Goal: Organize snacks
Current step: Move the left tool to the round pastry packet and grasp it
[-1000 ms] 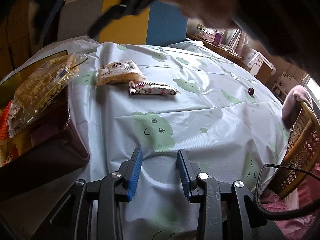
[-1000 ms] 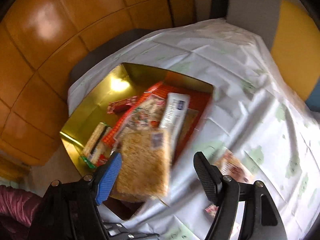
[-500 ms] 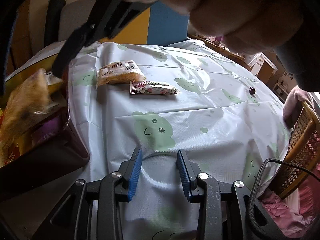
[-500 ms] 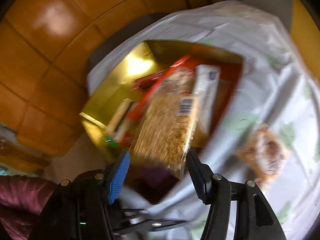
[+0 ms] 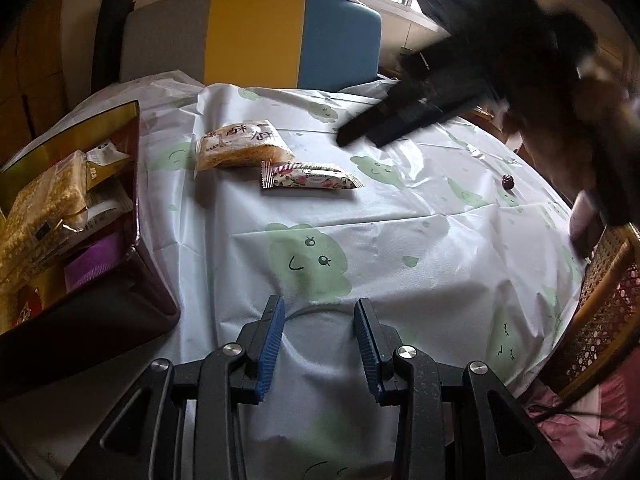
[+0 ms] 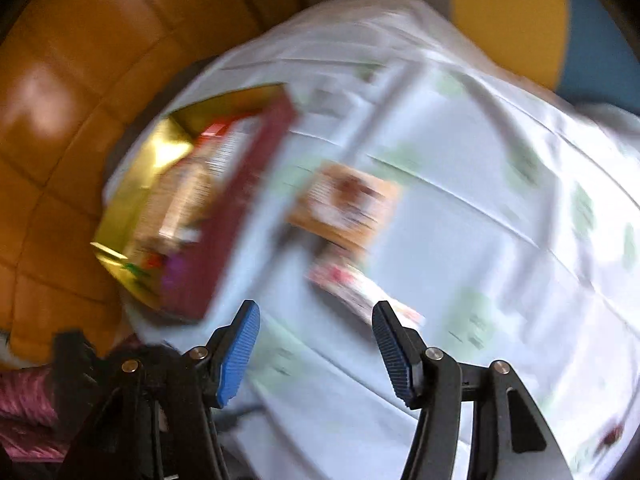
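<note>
Grey-yellow-blue chair back (image 5: 256, 40), wicker chair (image 5: 600, 320)

The round bench (image 5: 420, 248), draped in a white plastic cloth printed with pale green smiling cloud shapes, fills the middle of the left wrist view. At its left edge stands an open dark maroon box with a gold lining (image 5: 132, 240), holding several snack packs. In the upper middle of the frame lies a clear packet of golden crispy snack with black characters (image 5: 244, 146), and just beside it, to the lower right, a slim white wrapper with a pink floral print (image 5: 310, 176). Far right, well apart from these, sits a small dark purple round sweet (image 5: 507, 181).
</note>
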A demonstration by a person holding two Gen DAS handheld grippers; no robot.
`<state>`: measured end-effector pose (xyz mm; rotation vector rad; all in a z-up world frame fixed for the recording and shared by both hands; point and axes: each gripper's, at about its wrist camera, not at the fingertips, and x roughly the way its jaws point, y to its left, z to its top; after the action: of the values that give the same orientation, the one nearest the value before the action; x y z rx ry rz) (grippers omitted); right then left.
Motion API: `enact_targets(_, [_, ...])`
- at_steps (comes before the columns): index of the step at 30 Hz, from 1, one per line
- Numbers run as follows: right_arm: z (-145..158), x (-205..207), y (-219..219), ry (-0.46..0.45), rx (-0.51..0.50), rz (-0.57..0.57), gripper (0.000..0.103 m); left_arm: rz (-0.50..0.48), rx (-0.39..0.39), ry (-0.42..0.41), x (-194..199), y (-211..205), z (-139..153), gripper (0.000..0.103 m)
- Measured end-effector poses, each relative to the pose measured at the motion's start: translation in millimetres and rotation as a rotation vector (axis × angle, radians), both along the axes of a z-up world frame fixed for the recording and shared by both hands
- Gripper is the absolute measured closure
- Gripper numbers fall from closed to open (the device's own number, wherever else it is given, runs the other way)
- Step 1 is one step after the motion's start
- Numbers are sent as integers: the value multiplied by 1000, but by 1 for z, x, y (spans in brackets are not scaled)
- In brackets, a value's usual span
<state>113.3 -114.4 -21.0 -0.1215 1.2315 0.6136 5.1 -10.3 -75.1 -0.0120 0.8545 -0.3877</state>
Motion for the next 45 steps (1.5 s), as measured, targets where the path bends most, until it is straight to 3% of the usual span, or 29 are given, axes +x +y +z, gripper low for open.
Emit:
enact_targets(7, [-29, -3, -40, -48, -141, -101, 44, 7, 20, 4, 1, -3, 0, 66])
enact_targets(13, [-48, -8, -44, -66, -147, -95, 45, 13, 48, 3, 0, -7, 1, 66])
enact_targets(26, [-50, -7, -31, -87, -216, -49, 44, 52, 91, 60, 6, -13, 7, 66])
enact_targets(29, [-51, -7, -28, -87, -221, -48, 44, 56, 52, 90, 11, -11, 18, 66])
enact_targets(33, [-56, -1, -19, -81, -226, -51, 44, 63, 26, 51, 24, -9, 48, 66])
enact_targets(37, [-54, 1, -17, -78, -232, -53, 44, 108, 2, 60, 61, -2, 72, 66])
enact_targets(42, [-49, -2, -14, -91, -234, -44, 44, 134, 93, 100, 119, 2, 82, 47])
enact_targets(43, [-49, -2, -13, -92, -234, -40, 44, 111, 130, 99, 132, 3, 83, 47])
enact_targets(45, [-48, -5, -13, -95, -238, -35, 44, 14, 205, 97, 147, -3, 84, 36])
